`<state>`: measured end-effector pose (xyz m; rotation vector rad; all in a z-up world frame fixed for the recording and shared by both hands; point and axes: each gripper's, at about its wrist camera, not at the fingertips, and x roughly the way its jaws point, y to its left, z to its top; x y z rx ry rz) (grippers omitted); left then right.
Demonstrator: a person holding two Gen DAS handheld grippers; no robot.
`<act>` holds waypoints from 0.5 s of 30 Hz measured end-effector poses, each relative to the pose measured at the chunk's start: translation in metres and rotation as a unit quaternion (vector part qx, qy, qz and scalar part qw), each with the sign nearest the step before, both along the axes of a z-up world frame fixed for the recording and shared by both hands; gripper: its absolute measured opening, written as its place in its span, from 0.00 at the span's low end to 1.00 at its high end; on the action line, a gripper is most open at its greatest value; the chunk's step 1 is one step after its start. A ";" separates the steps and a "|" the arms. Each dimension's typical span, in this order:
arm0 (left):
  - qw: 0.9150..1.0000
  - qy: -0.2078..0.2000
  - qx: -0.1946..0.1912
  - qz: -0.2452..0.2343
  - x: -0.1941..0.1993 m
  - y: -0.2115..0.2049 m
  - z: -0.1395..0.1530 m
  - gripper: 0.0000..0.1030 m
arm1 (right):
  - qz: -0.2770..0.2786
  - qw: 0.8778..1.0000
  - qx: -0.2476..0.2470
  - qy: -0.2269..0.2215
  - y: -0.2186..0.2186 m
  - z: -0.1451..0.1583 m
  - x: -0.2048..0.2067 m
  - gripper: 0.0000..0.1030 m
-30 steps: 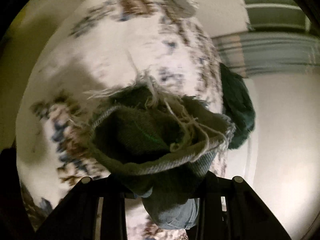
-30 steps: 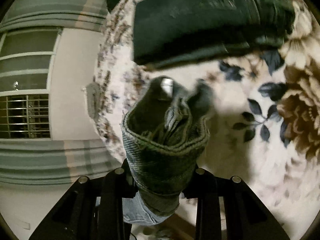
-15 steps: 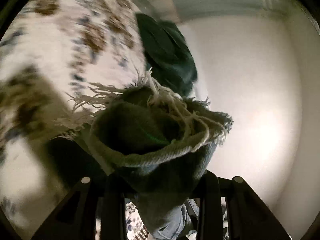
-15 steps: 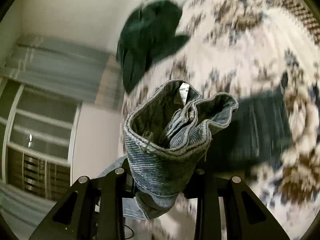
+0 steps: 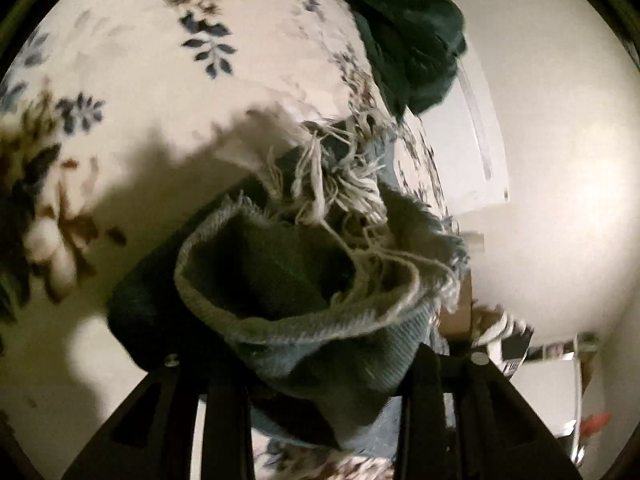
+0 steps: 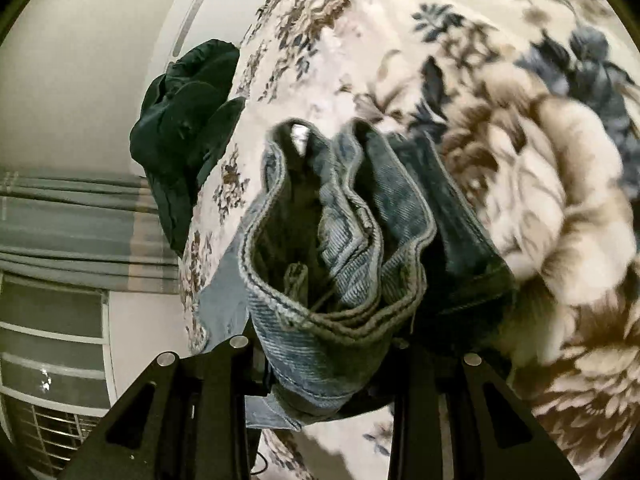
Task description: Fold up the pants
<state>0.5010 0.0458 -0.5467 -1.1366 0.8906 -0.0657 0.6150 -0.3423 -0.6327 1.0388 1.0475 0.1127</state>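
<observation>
**Pants held at both ends above the floral bedspread**

Pants (image 5: 320, 320) of blue denim are pinched in both grippers. In the left wrist view the left gripper (image 5: 324, 384) has its jaws closed on the frayed hem of a leg — loose white threads (image 5: 340, 176) spill from the cuff, which gapes open toward the camera. In the right wrist view the right gripper (image 6: 328, 372) has its jaws clamped on a bunched fold of stitched denim edge (image 6: 332, 320), a small white label (image 6: 299, 138) showing deep inside the opening.

Beneath both bunches lies a cream bedspread (image 5: 140, 80) printed with blue and brown flowers. A dark green garment (image 5: 408, 40) sits crumpled at the bedspread's far edge, against the pale wall (image 5: 560, 160). The right wrist view also shows striped curtains (image 6: 72, 220) and a window (image 6: 48, 340) at left.
</observation>
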 end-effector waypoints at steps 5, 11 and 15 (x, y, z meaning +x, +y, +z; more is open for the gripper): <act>0.998 0.039 0.016 -0.052 0.000 -0.001 0.015 0.34 | 0.015 1.000 0.000 0.021 -0.010 -0.011 -0.008 0.42; 0.970 0.076 0.198 -0.121 -0.007 -0.008 0.065 0.86 | 0.048 0.992 -0.098 0.057 -0.006 0.010 -0.010 0.72; 0.934 0.084 0.310 -0.159 -0.007 -0.018 0.094 0.86 | 0.086 0.968 -0.226 0.068 0.015 0.047 -0.018 0.95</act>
